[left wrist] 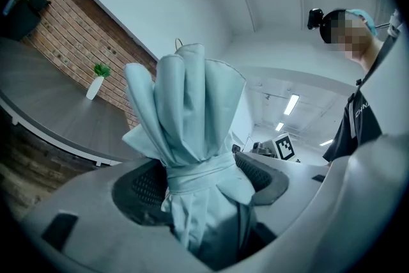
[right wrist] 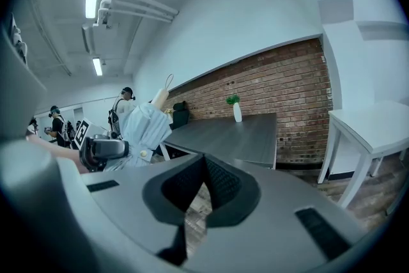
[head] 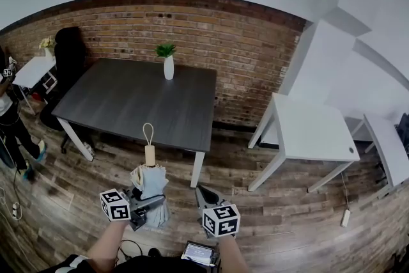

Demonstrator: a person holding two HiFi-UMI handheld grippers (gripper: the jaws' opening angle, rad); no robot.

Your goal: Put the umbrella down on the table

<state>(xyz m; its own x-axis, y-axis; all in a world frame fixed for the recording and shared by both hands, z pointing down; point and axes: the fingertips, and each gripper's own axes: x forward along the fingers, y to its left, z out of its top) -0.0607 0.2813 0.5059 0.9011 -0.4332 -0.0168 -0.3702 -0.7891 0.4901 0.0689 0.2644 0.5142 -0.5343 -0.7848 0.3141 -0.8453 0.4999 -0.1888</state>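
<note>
Looking past both sets of jaws, I see the dark grey table [head: 137,99] ahead of the tips and well apart from them. The white table [head: 310,131] is off to the right of my right jaws. The folded pale-blue umbrella [left wrist: 192,131] lies on neither table. It runs crosswise between my left jaws, and its canopy folds rise above the pads. At its upper end are the wooden handle [head: 150,155] and the cord loop [head: 148,133], short of the dark table's near edge. My left gripper [head: 142,206] pinches the umbrella at its strapped waist, one pad on each side. My right gripper [right wrist: 203,166] sits near the umbrella's right without touching it, jaws pressed together on nothing. Far ahead of the jaws, a white vase [head: 169,67] with a green plant stands at the dark table's far edge.
</note>
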